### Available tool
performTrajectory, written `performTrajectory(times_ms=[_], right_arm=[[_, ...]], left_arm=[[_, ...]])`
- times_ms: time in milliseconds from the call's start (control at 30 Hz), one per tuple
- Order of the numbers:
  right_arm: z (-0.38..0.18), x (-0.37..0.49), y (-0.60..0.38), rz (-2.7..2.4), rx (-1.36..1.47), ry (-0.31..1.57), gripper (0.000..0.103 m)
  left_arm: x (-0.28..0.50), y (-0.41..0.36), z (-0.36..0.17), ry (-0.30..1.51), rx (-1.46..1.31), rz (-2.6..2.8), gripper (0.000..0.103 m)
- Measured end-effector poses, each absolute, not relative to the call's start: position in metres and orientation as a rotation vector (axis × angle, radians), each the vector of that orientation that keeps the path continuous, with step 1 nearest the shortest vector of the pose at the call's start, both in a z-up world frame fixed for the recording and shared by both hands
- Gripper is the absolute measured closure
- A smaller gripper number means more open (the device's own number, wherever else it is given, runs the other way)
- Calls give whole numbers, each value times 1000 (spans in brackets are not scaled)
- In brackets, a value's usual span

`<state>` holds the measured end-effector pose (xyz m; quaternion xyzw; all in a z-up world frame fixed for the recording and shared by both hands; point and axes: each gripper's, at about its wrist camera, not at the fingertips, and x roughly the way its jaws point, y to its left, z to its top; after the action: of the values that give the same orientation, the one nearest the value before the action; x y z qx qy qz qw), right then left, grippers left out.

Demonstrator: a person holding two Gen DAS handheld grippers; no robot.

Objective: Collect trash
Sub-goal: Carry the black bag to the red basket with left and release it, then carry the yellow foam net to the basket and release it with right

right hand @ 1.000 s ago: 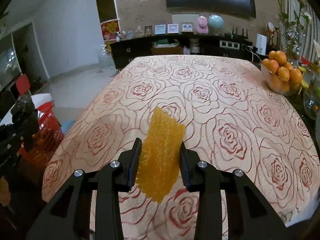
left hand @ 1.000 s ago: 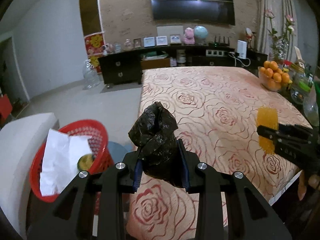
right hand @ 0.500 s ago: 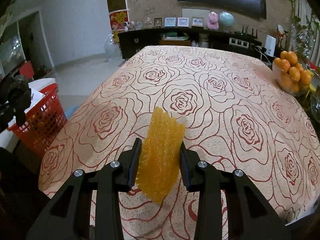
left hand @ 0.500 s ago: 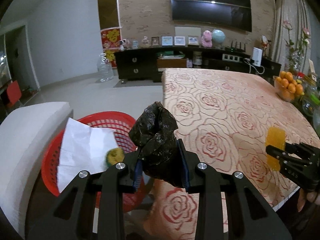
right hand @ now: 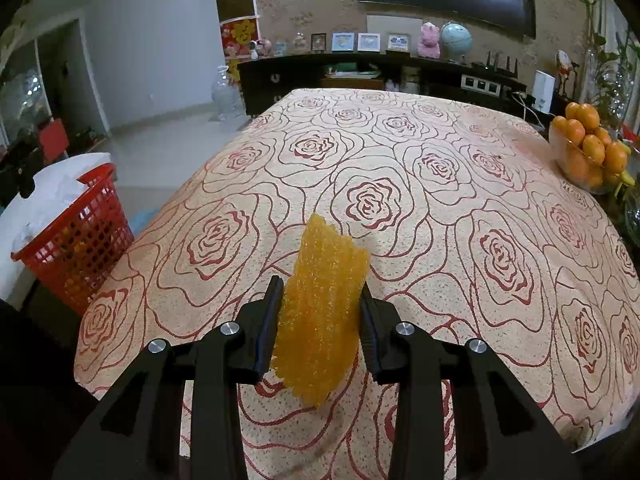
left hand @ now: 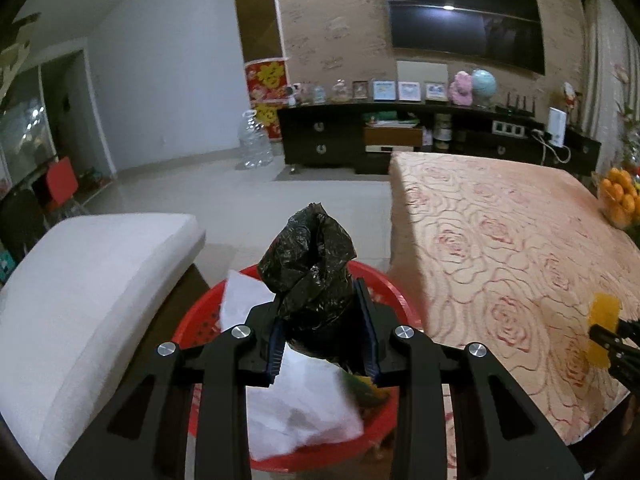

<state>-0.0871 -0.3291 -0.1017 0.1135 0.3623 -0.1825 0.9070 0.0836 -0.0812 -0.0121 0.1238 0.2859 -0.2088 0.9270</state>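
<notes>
living room with pale tiled floor [left hand: 224, 200], a dark low cabinet along the far wall and a large table under a rose-patterned cloth [right hand: 400, 184]. a glass bowl of oranges [right hand: 588, 152] sits at the table's far right edge.

my left gripper [left hand: 322, 332] is clamped on a crumpled black plastic bag [left hand: 312, 280], which bulges up above the blue pads. it hangs over a red plastic basket [left hand: 192, 320] that stands on the floor between a white cushioned seat [left hand: 88, 292] and the table's edge. white paper [left hand: 296, 412] lies inside the basket with a bit of yellow-green trash just beside it.

my right gripper [right hand: 320, 324] is pinched tight on a torn piece of orange bubble wrap [right hand: 324, 300], held upright above the near part of the tablecloth, not touching it. from this side the basket [right hand: 76, 240] shows at the far left, off the table's corner, well apart from the orange piece.
</notes>
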Motion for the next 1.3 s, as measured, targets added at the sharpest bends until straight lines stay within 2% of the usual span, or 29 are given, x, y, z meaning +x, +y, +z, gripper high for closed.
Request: performTrajectory(times_ms=[367,467,600,633,900,1300], right_arm=[[-107,-82,-328,-381,229,769,68],[-108,-82,-327,-382,227,771,68],[-109,-81,-327,-381,226,773,68],[-109,-81,-328,-379,226,774,68],[-113,-79,-323,-371,213,780,68],[-95,-57,-296,-296,169,769,68]], left_arm=[[115,-53,-24,658,152,-394,72],[119,-49,-25,671,134,-384,63],[117,-42,-21,657,109,-374,37],[116,-41,-21,655,101,-372,34],[117,-19,-18,644,21,-342,29],[115,8,-7,594,-72,-263,28]])
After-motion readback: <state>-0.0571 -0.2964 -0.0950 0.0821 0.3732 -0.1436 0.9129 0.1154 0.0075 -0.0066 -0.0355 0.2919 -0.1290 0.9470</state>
